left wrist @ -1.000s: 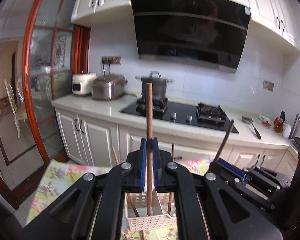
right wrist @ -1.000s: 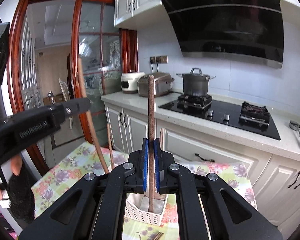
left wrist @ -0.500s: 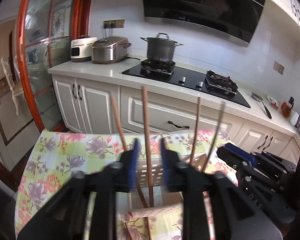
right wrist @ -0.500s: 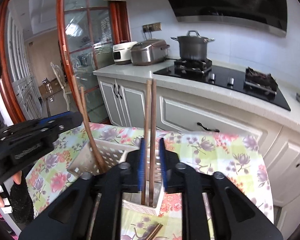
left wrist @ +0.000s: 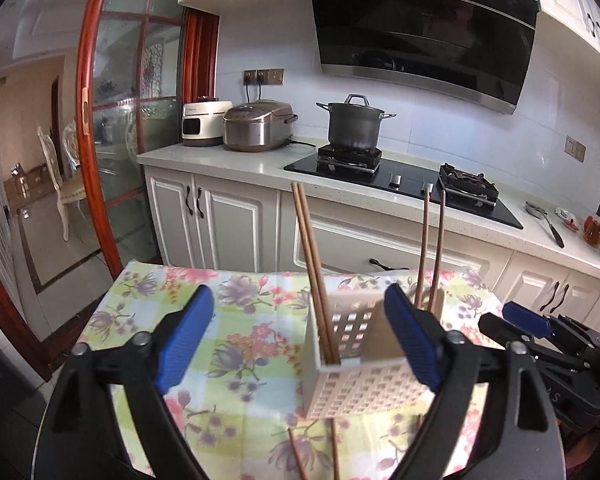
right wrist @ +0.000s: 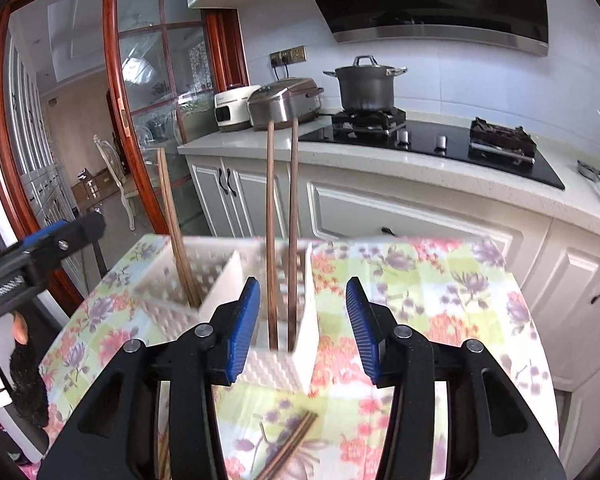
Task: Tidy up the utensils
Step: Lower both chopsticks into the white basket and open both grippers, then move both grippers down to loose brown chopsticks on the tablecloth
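Far on the left, the left gripper (left wrist: 298, 292): opening up very wide, with nothing pinched. Between its blue pads (left wrist: 188, 332), but not touching either one, a pair of brown chopsticks (left wrist: 312, 264), standing up and leaning a little, bottoms down in the left box of the white holder (left wrist: 360, 384). Free to stand alone there, most likely on purpose, with the box wall to lean on. Just ahead of that gripper and a bit to its right, the holder itself, sitting on the flowery tabletop (left wrist: 252, 320), with a wall in the middle to keep the pairs apart. Further right, past that wall, a second pair of chopsticks (right wrist: 282, 220), standing nearly straight up in the other box. Around them, the right gripper (right wrist: 303, 282): opening too, about halfway, one pad on each side of the sticks with a gap, so nothing squeezed. Seems to be a letting-go as well, one pair for each box. Low down, right under both grippers, more loose chopsticks (right wrist: 288, 448) lying flat on the tabletop, not put away yet. Probably the next ones to pick up. Best to lift both grippers straight up and back, slowly, so as not to bump the tall sticks or tip the light holder.
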The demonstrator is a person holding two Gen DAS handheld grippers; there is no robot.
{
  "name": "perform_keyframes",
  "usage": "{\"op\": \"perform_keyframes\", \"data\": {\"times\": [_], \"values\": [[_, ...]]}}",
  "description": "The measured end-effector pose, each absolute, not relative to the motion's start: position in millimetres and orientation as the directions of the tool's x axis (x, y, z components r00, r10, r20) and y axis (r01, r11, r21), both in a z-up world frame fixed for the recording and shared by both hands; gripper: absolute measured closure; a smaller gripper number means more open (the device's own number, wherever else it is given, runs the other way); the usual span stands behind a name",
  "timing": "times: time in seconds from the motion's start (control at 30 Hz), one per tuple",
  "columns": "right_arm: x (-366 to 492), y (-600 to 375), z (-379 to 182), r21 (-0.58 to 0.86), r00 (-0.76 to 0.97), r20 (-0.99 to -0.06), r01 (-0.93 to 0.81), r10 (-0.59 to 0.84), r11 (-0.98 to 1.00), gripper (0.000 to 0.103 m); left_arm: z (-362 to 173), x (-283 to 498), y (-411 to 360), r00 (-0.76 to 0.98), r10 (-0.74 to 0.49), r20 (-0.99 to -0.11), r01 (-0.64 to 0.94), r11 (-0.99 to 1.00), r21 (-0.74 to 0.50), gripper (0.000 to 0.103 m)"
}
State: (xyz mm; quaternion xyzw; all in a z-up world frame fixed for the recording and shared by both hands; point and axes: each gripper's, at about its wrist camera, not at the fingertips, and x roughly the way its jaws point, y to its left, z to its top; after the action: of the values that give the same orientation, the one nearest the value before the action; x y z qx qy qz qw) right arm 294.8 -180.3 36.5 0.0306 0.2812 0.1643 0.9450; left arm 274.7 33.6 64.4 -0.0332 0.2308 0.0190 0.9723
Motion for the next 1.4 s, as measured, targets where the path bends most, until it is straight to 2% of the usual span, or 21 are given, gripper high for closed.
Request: {"op": "perform_keyframes", "data": {"times": [0.13, 0.57, 0.8, 1.0, 1.4], "values": [[279.7, -184.2, 13.5, 0.168, 0.777, -0.543, -0.271, 0.318, 0.948, 0.059, 45.5, 253.3, 33.5, 0.892, 0.051, -0.45, -0.076, 0.996, -0.039, 0.007], [241.5, -181.1, -66.4, 0.168, 0.697, -0.662, -0.221, 0.276, 0.961, 0.059, -50.6, 214.2, 48.7, 0.794, 0.078, -0.603, -0.143, 0.988, -0.061, 0.007], [235.7, -179.2, -91.2, 0.194, 0.655, -0.705, -0.189, 0.27, 0.963, 0.069, -79.0, 203.4, 59.3, 0.763, 0.108, -0.637, -0.199, 0.977, -0.074, 0.007], [236.9, -175.0, -95.8, 0.21, 0.63, -0.726, -0.178, 0.275, 0.961, 0.075, -91.9, 203.9, 67.8, 0.739, 0.105, -0.666, -0.215, 0.973, -0.085, 0.007], [236.2, -154.6, -100.3, 0.138, 0.61, -0.762, -0.175, 0.218, 0.975, 0.079, -88.7, 200.7, 65.0, 0.746, 0.125, -0.654, -0.217, 0.974, -0.062, 0.007]]}}
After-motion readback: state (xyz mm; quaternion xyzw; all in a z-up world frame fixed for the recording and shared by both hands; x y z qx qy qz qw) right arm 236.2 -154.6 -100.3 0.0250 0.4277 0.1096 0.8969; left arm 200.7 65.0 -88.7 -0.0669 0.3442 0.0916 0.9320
